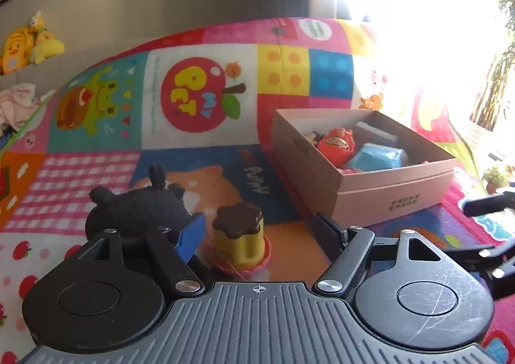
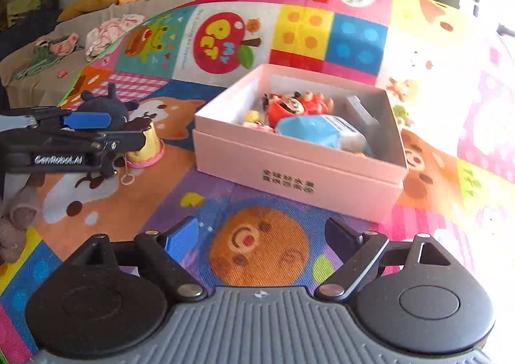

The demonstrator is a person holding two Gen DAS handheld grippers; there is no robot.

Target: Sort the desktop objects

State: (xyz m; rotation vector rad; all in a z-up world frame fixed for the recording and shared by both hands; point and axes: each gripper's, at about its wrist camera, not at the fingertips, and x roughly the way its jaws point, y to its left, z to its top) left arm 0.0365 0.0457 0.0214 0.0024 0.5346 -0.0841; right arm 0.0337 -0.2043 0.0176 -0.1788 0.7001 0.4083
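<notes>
Straddling the pudding toy (image 1: 238, 235), your left gripper (image 1: 260, 232) has fingers spread, pads not touching it. It stands upright. Your right gripper (image 2: 260, 236) gapes empty, farther off, near the box (image 2: 299, 167).

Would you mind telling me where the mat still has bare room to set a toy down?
The mat is bare between the right tongs and the pink box, and behind the box. It is crowded at the left tongs, where the black plush and pudding toy sit together. The box is almost full.
</notes>
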